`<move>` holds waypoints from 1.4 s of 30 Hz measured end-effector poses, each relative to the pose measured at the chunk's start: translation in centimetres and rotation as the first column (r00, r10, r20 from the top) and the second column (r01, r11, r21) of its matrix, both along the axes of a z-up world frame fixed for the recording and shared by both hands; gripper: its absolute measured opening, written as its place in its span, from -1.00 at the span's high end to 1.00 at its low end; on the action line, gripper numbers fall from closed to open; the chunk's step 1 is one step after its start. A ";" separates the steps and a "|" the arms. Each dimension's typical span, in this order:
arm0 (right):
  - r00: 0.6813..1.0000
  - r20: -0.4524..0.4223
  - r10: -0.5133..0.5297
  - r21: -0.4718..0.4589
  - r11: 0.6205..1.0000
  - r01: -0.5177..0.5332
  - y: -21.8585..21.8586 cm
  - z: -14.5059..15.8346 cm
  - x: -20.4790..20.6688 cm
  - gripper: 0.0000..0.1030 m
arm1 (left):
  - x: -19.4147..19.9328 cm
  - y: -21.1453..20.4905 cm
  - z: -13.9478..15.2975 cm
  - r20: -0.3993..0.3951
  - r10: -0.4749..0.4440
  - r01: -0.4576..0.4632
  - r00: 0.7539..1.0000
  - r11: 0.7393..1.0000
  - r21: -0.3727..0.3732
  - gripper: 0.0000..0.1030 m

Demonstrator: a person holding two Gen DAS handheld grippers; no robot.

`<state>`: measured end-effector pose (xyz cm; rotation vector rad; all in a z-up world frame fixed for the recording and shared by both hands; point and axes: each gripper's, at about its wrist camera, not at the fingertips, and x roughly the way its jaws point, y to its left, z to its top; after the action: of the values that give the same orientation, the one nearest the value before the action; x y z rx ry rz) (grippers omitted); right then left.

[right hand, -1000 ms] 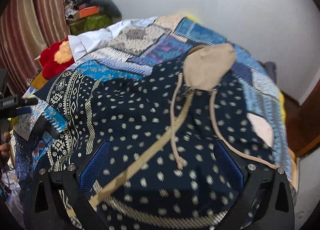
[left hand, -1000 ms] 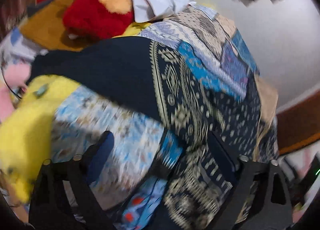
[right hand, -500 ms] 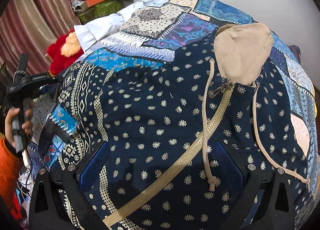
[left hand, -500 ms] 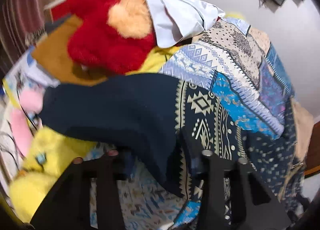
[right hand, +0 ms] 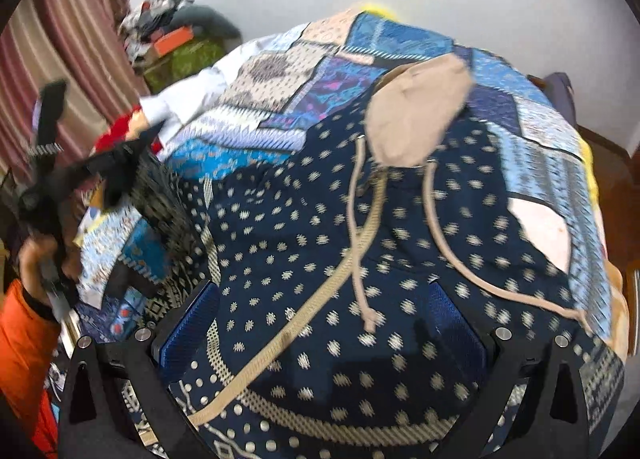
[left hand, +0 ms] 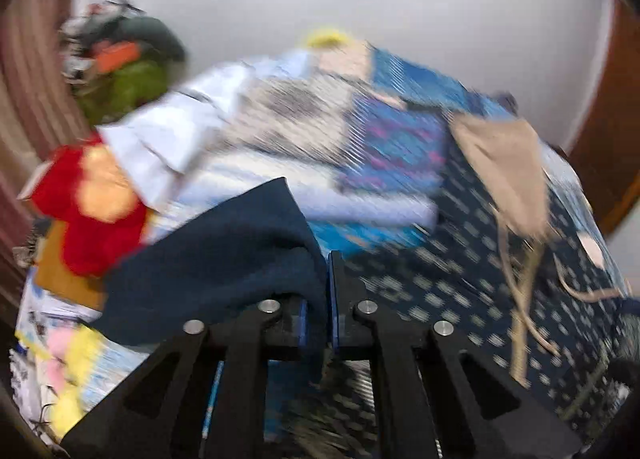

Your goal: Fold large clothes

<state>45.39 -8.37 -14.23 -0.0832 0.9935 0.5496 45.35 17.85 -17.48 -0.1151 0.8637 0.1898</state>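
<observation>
A navy hoodie (right hand: 320, 227) with cream dots, a beige hood (right hand: 416, 111), a beige zipper and drawcords lies spread on the bed. My left gripper (left hand: 326, 271) has its jaws closing tight on the plain navy sleeve cuff (left hand: 224, 259), which is lifted off the bed and drapes to the left. In the right wrist view that left gripper (right hand: 120, 171) is at the far left, held by a hand (right hand: 36, 263) in an orange sleeve, with the patterned sleeve hanging under it. My right gripper (right hand: 320, 323) stands open above the hoodie's front, nothing between its blue pads.
A patchwork quilt (right hand: 360, 47) covers the bed. A red plush toy (left hand: 88, 211) and a white cloth (left hand: 180, 131) lie at the left edge. Piled clothes on a green box (right hand: 180, 51) stand by the striped curtain (right hand: 72, 51). A wooden door (left hand: 616, 139) is at right.
The left gripper went from wide open to shut on the navy sleeve cuff, then lifted it and swung toward the hoodie's body. The right gripper shifted slightly over the hoodie's front and stayed open.
</observation>
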 end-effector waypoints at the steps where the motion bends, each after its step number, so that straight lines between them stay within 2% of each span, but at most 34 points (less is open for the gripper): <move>1: 1.000 0.007 -0.012 0.009 1.000 0.012 -0.7 0.6 -0.4 -1.00 | 0.4 -0.9 -1.2 -0.040 -0.011 0.010 0.999 1.000 -0.013 0.79; 2: 1.000 0.014 -0.020 0.015 1.000 0.020 -1.4 1.1 -0.8 -1.00 | 0.9 -1.5 -2.7 -0.085 -0.020 0.018 0.996 0.999 -0.028 0.64; 3: 0.999 0.019 -0.026 0.017 1.000 0.026 -1.9 1.5 -1.1 -1.00 | 1.0 -2.0 -4.1 -0.125 -0.028 0.023 0.992 0.999 -0.039 0.34; 5: 0.999 0.029 -0.042 0.018 0.999 0.042 -3.1 2.3 -1.9 -1.00 | 1.1 -2.3 -6.8 -0.216 -0.044 0.030 0.976 0.997 -0.065 -0.01; 8: 0.998 0.027 -0.060 0.023 0.998 0.060 -5.1 3.2 -2.9 -1.00 | -0.2 -2.9 -9.0 -0.284 -0.052 0.030 0.958 0.996 -0.083 -0.05; 10: 0.997 0.025 -0.071 0.028 0.997 0.070 -6.3 3.5 -3.5 -1.00 | -1.6 -2.3 -9.2 -0.285 -0.060 0.028 0.957 0.993 -0.116 -0.08; 11: 0.997 0.027 -0.077 0.028 0.997 0.077 -6.8 3.6 -3.8 -1.00 | -2.4 -1.7 -9.0 -0.282 -0.059 0.021 0.958 0.990 -0.138 -0.19; 12: 0.996 0.029 -0.082 0.027 0.996 0.082 -7.2 3.6 -4.1 -1.00 | -3.4 -0.8 -8.6 -0.274 -0.052 0.004 0.960 0.985 -0.174 -0.29; 15: 0.996 0.025 -0.089 0.030 0.996 0.088 -7.8 3.3 -4.4 -1.00 | -5.8 2.5 -6.8 -0.234 -0.003 -0.055 0.972 0.970 -0.238 -0.40; 19: 0.995 -0.015 -0.095 0.060 0.994 0.096 -7.5 2.2 -4.2 -1.00 | -8.3 8.0 -4.5 -0.186 0.111 -0.157 0.976 0.953 -0.258 -0.57; 21: 0.995 -0.033 -0.093 0.072 0.993 0.095 -7.0 1.6 -3.9 -1.00 | -9.1 10.6 -4.3 -0.178 0.183 -0.227 0.967 0.936 -0.270 -0.58; 25: 0.995 -0.058 -0.080 0.078 0.993 0.084 -5.6 0.3 -3.4 -1.00 | -9.4 16.5 -6.1 -0.222 0.307 -0.366 0.925 0.876 -0.313 -0.58; 28: 0.996 -0.062 -0.068 0.068 0.995 0.072 -4.6 -0.2 -3.0 -1.00 | -8.8 18.8 -7.3 -0.216 0.346 -0.405 0.913 0.833 -0.377 -0.57; 30: 0.996 -0.056 -0.066 0.060 0.996 0.070 -4.3 -0.5 -2.8 -1.00 | -7.9 18.9 -7.3 -0.198 0.359 -0.409 0.912 0.833 -0.372 -0.58; 31: 0.996 -0.054 -0.066 0.053 0.996 0.069 -4.1 -0.7 -2.7 -1.00 | -7.1 18.8 -7.3 -0.188 0.355 -0.401 0.916 0.845 -0.354 -0.58; 33: 0.996 -0.058 -0.071 0.045 0.996 0.074 -4.1 -1.1 -2.4 -1.00 | -5.6 18.7 -7.7 -0.183 0.371 -0.411 0.910 0.861 -0.298 -0.41; 36: 0.993 -0.077 -0.085 0.040 0.995 0.089 -4.5 -1.6 -1.9 -1.00 | -4.2 18.3 -7.5 -0.171 0.391 -0.420 0.905 0.885 -0.201 0.10; 37: 0.992 -0.081 -0.094 0.040 0.994 0.097 -4.7 -1.8 -1.8 -1.00 | -3.8 18.0 -7.0 -0.156 0.391 -0.412 0.907 0.900 -0.144 0.41; 38: 0.991 -0.084 -0.102 0.041 0.994 0.106 -4.9 -1.8 -1.7 -1.00 | -3.2 17.1 -6.3 -0.145 0.385 -0.397 0.912 0.915 -0.071 0.81; 41: 0.989 -0.083 -0.124 0.041 0.991 0.127 -5.9 -1.8 -1.8 -1.00 | -2.2 14.8 -3.7 -0.098 0.348 -0.342 0.932 0.937 0.069 0.85; 42: 0.988 -0.081 -0.129 0.042 0.990 0.133 -6.2 -1.8 -1.8 -1.00 | -1.7 13.2 -2.0 -0.058 0.312 -0.304 0.948 0.946 0.109 0.85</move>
<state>43.55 -14.60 -16.00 0.0456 1.0537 0.4579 43.64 31.07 -19.49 -0.1511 0.9062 0.5329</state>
